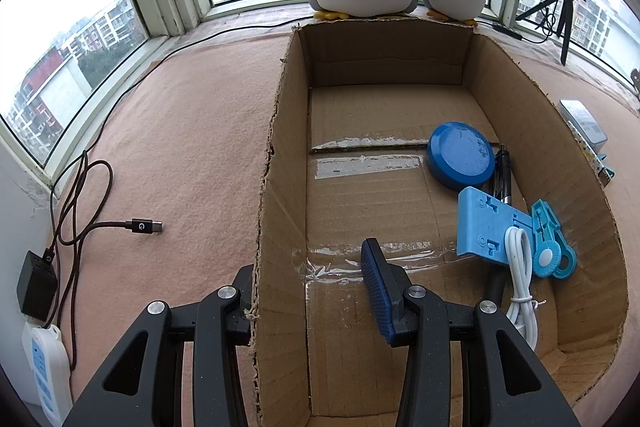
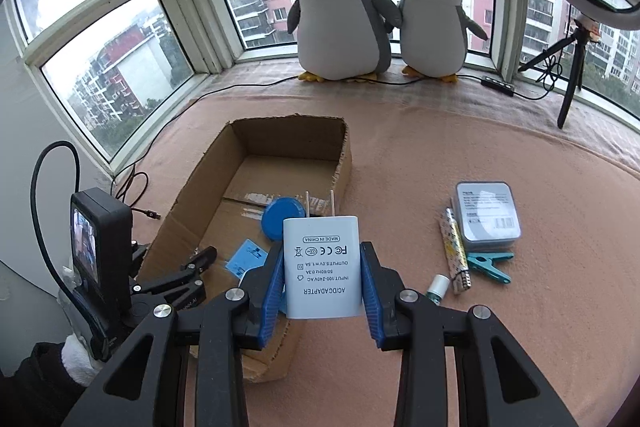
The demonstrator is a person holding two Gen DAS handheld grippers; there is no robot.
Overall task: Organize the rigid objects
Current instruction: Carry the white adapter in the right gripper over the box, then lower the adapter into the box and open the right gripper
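A pink cloth [image 2: 460, 155] covers a bay-window ledge, where a cardboard box [image 2: 240, 163] lies open. The right gripper [image 2: 320, 287] hangs over the box's near right corner, its blue pads clamped on a white AC adapter [image 2: 320, 267], prongs pointing away. The left gripper [image 1: 316, 291] straddles the box's left wall, which stands between its jaws; whether they pinch it I cannot tell. Inside the box lie a blue disc [image 1: 460, 157], a blue plate [image 1: 490, 225] and a white cable [image 1: 520, 267].

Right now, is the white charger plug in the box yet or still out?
Out. The white adapter is clamped between the right gripper pads, raised near the cardboard box, prongs pointing away, not lying on the box floor.
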